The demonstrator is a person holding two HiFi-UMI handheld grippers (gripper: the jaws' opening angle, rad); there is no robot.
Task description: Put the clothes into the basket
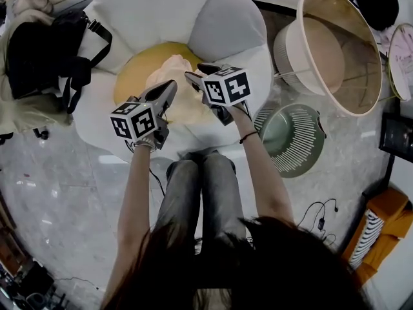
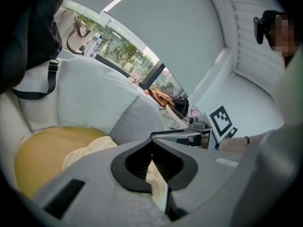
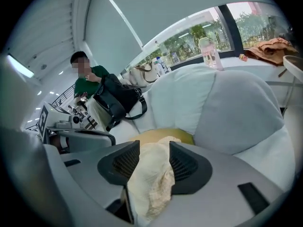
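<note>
A cream cloth (image 1: 173, 68) lies bunched on the yellow middle (image 1: 137, 70) of a white flower-shaped seat (image 1: 148, 11). My left gripper (image 1: 169, 89) reaches it from the near left. In the left gripper view the left gripper (image 2: 151, 144) has its jaws almost together, pinching a thin fold of the cream cloth (image 2: 155, 176). My right gripper (image 1: 191, 77) comes in from the right. In the right gripper view the right gripper (image 3: 155, 148) has its jaws apart, with the cream cloth (image 3: 150, 178) hanging loosely between the pads. A large cream basket (image 1: 361, 102) stands to the right of the seat.
A green slotted basket (image 1: 293, 137) sits on the floor just right of my right arm. A black bag (image 1: 45, 57) rests on the seat's left side. Cables (image 1: 319, 215) trail on the floor. A person in a green top (image 3: 90, 82) sits beyond the bag.
</note>
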